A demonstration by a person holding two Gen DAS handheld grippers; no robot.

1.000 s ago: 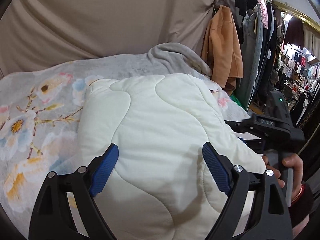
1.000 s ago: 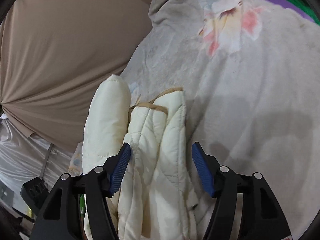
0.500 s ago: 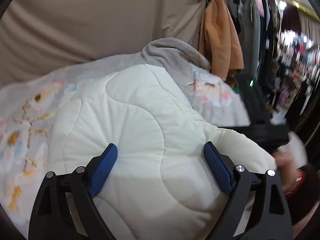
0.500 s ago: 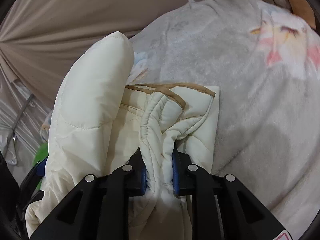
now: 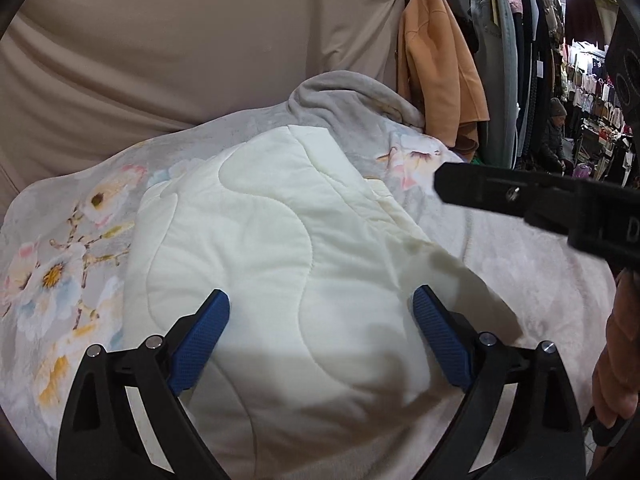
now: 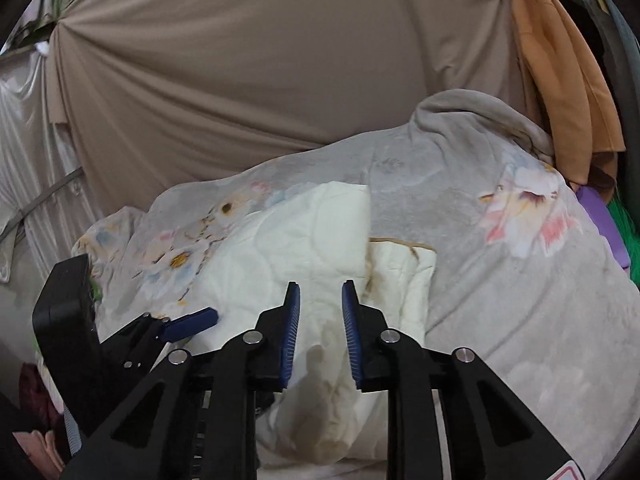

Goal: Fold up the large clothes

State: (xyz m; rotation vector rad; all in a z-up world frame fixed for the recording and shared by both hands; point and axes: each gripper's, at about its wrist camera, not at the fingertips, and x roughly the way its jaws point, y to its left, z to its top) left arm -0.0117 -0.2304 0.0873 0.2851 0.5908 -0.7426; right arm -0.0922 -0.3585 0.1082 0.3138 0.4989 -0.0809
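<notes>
The grey floral blanket (image 6: pixel 500 300) covers the whole surface where the work goes on, and on it lies the cream quilted garment (image 5: pixel 280 264), already doubled over into a thick, rounded bundle. By the look of it the main folds are done: the body sits in one puffy slab, with a narrower folded part, edged in tan trim (image 6: pixel 404 246), tucked along its right side and resting on the blanket. What seems left is a last smoothing or squaring of the edges, since the near end looks bunched and uneven.

The padding is plump, stitched in wavy lines, and slightly stained near the trim.

The left tool (image 5: pixel 320 320) hovers over the bundle with its blue pads wide apart, holding nothing. The right tool (image 6: pixel 320 320) sits above the near end, pads parted by a narrow gap, empty too.
</notes>
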